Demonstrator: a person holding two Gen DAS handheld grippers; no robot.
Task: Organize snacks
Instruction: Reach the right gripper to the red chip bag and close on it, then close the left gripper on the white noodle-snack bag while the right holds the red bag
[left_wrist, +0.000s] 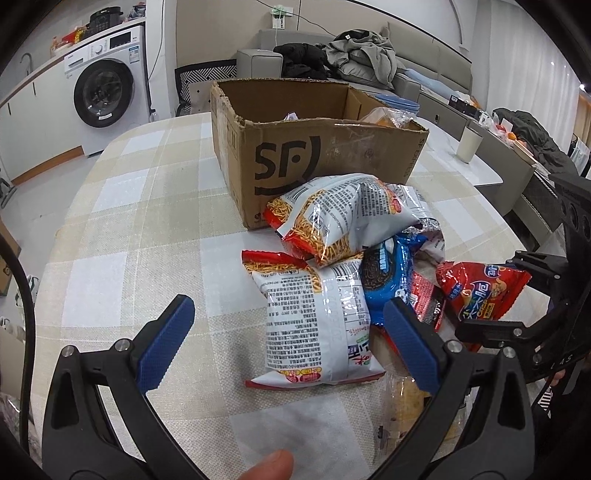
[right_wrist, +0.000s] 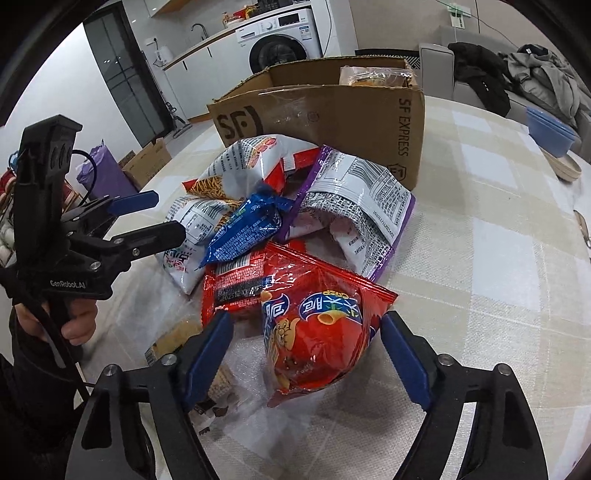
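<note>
A pile of snack bags lies on the checked tablecloth in front of an open SF cardboard box (left_wrist: 295, 147) (right_wrist: 332, 114). My left gripper (left_wrist: 288, 328) is open around a white noodle-snack bag (left_wrist: 317, 325), its fingers on either side and apart from it. A second white noodle bag (left_wrist: 332, 218), a blue Oreo pack (left_wrist: 388, 284) and a red crisp bag (left_wrist: 480, 291) lie behind. My right gripper (right_wrist: 306, 350) is open around that red crisp bag (right_wrist: 317, 332). The left gripper also shows in the right wrist view (right_wrist: 155, 218). A wrapped pastry (right_wrist: 369, 77) sits inside the box.
A purple-edged silver bag (right_wrist: 362, 210) and a small red packet (right_wrist: 236, 284) lie in the pile. A cup (left_wrist: 469, 144) and blue bowls (right_wrist: 550, 133) stand at the table's far side. A washing machine (left_wrist: 107, 88) and sofa (left_wrist: 369, 55) are beyond.
</note>
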